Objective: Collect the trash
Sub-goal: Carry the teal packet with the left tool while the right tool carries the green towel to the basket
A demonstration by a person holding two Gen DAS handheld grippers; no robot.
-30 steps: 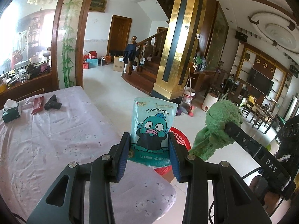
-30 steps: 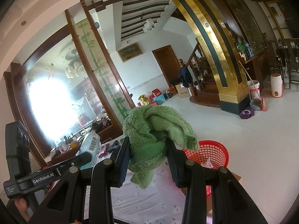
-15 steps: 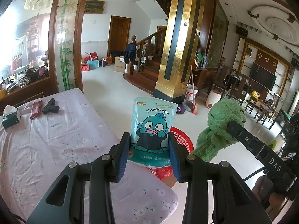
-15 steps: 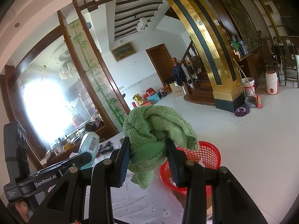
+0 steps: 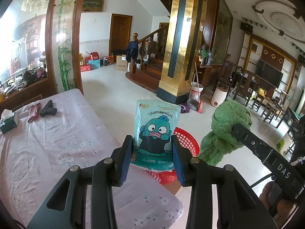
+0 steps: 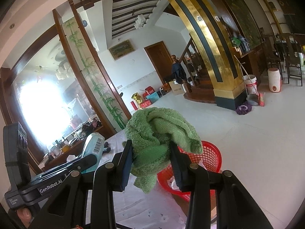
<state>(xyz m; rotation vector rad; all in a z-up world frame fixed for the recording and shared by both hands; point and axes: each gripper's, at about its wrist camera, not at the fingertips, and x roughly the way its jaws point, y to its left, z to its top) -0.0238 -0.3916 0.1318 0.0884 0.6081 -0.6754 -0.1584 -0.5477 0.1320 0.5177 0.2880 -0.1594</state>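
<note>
Above the corner of the table [image 5: 57,137] with its pale flowered cloth, the left gripper [image 5: 152,152] is closed on a light blue tissue pack [image 5: 155,131] with a cartoon fish, standing upright between the blue pads. Beside it, the right gripper [image 6: 150,158] is clamped on a crumpled green towel [image 6: 160,131]. A red basket [image 6: 207,158] stands just past the table edge, below both held things, with some white trash inside

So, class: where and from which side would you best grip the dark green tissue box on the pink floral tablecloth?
Grip the dark green tissue box across its long side walls, coming from above; white tissue sticks out of the top, so stay off that. It lies flat on the pink floral tablecloth.
</note>
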